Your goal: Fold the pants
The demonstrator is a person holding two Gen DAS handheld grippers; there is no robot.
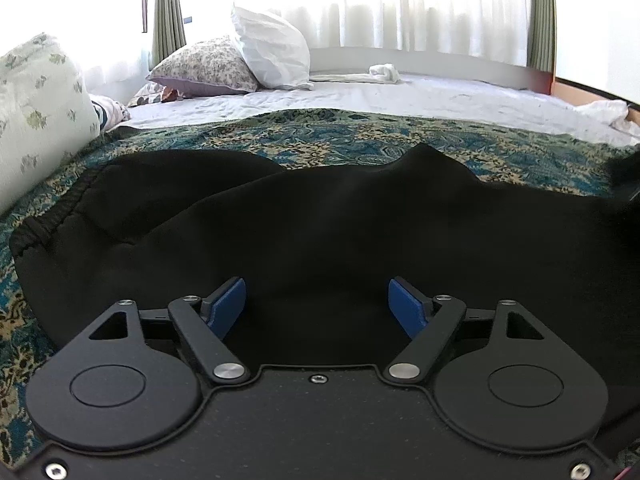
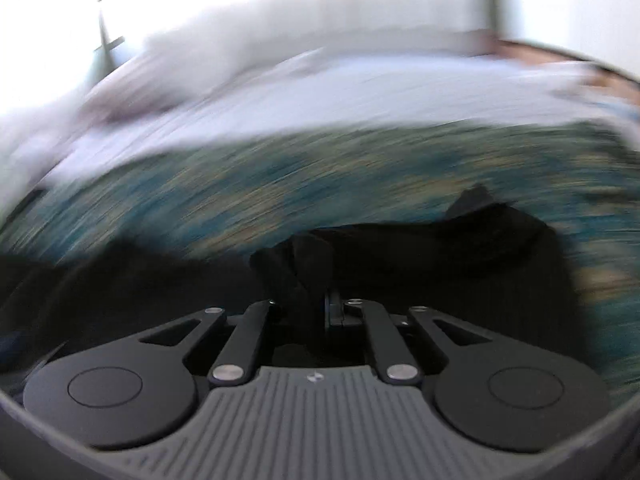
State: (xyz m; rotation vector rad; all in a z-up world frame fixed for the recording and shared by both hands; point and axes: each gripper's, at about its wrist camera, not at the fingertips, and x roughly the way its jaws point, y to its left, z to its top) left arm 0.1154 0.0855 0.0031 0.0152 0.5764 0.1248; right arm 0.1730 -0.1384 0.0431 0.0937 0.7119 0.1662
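Black pants (image 1: 320,220) lie spread on a teal patterned bedspread (image 1: 320,136), the elastic waistband at the left. My left gripper (image 1: 317,304) is open, its blue pads (image 1: 228,304) wide apart just above the black cloth, nothing between them. In the right wrist view, which is heavily motion-blurred, my right gripper (image 2: 316,300) is shut on a bunched fold of the black pants (image 2: 304,264), with more cloth trailing to the right.
White and floral pillows (image 1: 240,60) lie at the far left on the white sheet (image 1: 400,96). A pale green floral cushion (image 1: 36,108) is close at the left. A rolled white towel (image 1: 384,72) lies at the back. Curtains hang behind the bed.
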